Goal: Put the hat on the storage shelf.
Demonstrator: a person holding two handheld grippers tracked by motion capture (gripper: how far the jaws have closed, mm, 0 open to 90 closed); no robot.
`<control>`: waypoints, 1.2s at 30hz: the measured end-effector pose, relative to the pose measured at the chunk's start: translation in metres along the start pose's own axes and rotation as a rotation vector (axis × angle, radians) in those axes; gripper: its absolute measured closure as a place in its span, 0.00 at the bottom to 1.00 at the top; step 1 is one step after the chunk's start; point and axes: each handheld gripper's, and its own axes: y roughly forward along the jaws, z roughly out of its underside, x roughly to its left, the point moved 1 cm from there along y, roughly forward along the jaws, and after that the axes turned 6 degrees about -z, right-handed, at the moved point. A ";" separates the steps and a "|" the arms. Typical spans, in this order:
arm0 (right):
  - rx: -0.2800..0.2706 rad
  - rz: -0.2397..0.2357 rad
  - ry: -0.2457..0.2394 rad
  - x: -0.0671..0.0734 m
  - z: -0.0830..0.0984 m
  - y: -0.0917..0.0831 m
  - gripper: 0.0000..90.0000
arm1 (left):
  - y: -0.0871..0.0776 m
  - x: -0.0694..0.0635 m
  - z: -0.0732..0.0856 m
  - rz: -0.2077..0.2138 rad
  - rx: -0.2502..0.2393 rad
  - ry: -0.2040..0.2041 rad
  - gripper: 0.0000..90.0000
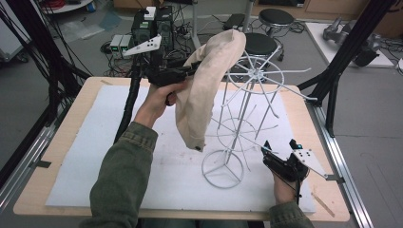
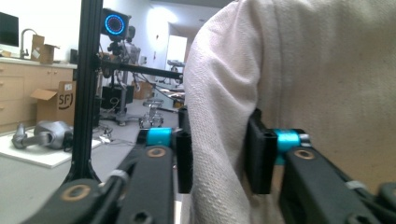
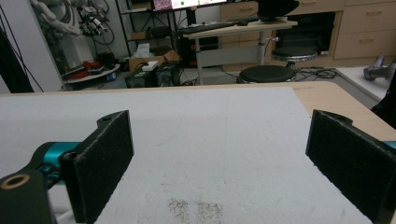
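While reaching up over the far half of the table [image 1: 71,128], holds the left gripper [image 1: 192,70] about level in the left hand [image 1: 154,102], green sleeve [image 1: 123,175] trailing back to the near edge. Points its tips into the upper part of a beige cloth [image 1: 204,90], draped over the top of a white wire rack [image 1: 254,73] and hanging down the rack's left side, lower hem clear of the white mat [image 1: 119,142]. Seen along the left gripper [image 2: 219,140] in its own view: jaws partly spread, with a thick upright fold of the cloth [image 2: 327,70] standing between the black pads [image 2: 259,158]. Lies close against both pads, yet looks neither flattened nor pinched thin there, so reads as a loose straddle and not a firm squeeze. Stands the rack upright near the middle of the mat, round base ring flat on it and thin arms fanning out from the central stem. Rests the right gripper [image 1: 265,147] low by the near right of the table in the right hand [image 1: 285,187], just right of the rack's base and well apart from the cloth. Shows, in the right gripper view, the right gripper [image 3: 219,158] spread wide with nothing between the pads, bare mat [image 3: 210,116] running out ahead.
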 end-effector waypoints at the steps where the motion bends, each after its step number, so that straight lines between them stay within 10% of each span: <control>1: 0.001 0.000 0.000 0.000 0.000 0.000 0.07 | -0.001 0.001 0.000 -0.011 -0.002 0.001 0.65; 15: 0.001 0.001 0.003 -0.001 0.000 0.000 0.07 | -0.012 0.004 0.003 0.008 -0.069 0.003 0.39; 28: -0.004 0.009 0.002 -0.001 0.000 0.000 0.07 | -0.056 0.005 0.000 -0.088 -0.150 -0.022 0.36; 36: -0.005 0.003 0.011 0.000 0.000 0.000 0.07 | -0.079 -0.013 -0.005 -0.157 -0.154 0.029 0.35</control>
